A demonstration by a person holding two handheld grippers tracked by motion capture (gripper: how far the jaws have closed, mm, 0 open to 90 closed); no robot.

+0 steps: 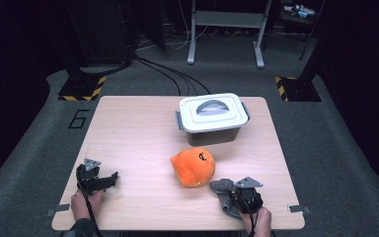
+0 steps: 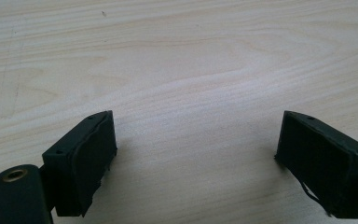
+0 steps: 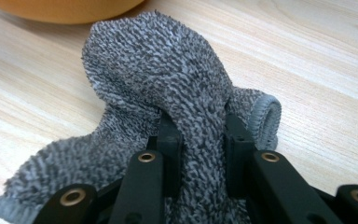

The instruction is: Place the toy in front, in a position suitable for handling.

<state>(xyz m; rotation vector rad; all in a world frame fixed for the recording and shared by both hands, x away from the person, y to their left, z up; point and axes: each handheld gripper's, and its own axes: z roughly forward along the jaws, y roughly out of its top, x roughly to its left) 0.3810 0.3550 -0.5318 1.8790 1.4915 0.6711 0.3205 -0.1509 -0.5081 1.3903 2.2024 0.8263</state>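
Note:
A grey knitted sock (image 3: 168, 79) lies on the wooden table (image 1: 133, 143) near its front right edge, seen too as the grey sock (image 1: 221, 188) in the high view. My right gripper (image 3: 199, 135) is shut on a bunched fold of it, the fabric pinched between both jaws; the right gripper (image 1: 241, 193) sits over the sock, held by a hand. An orange plush toy (image 1: 193, 166) rests just left of the sock, and its orange edge (image 3: 65, 9) shows beyond the sock. My left gripper (image 2: 196, 149) stands open over bare wood; the left gripper (image 1: 109, 180) is at the front left.
A white lidded box (image 1: 213, 117) with a grey handle stands at the back of the table, behind the plush toy. Black cables run across the grey floor beyond the table, and a metal frame stands farther back.

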